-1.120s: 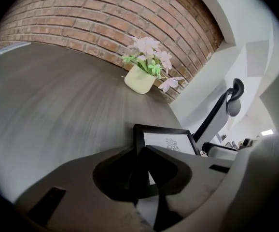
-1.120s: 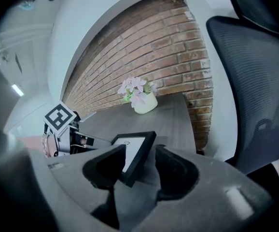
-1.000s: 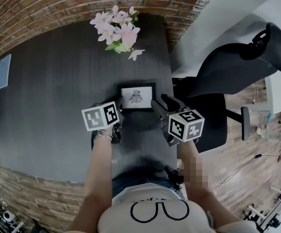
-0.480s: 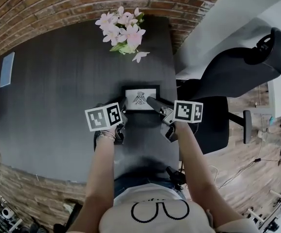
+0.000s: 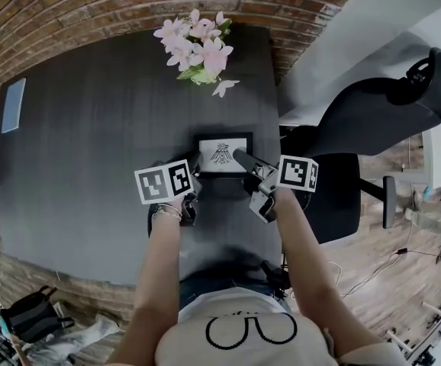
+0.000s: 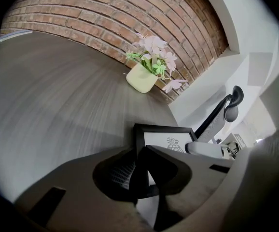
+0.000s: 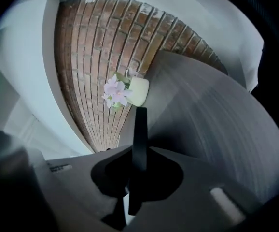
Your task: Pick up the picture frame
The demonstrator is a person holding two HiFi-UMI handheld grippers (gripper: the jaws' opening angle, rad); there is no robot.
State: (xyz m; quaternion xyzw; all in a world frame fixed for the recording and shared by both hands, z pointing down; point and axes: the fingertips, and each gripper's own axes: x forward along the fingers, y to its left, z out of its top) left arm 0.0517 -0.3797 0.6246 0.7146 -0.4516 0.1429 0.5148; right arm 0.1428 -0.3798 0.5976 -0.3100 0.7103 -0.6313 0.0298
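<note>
Black-rimmed rectangular picture frame (image 5: 222, 154) is seen on the dark grey bench (image 5: 91, 128), its left rim clamped by the left tongs (image 6: 140, 175). The right tongs (image 7: 135, 166) are being closed on the opposite rim, likely for a level lift.

table (image 5: 91, 166): matt woodgrain | wall (image 5: 91, 6): rough brick | picture frame (image 5: 217, 157): smooth

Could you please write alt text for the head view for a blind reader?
A black picture frame on a dark table, seen from above: the left gripper grips its left edge while the right gripper is closing its jaws on the right edge. Pink flowers stand beyond it, an office chair to the right.
</note>
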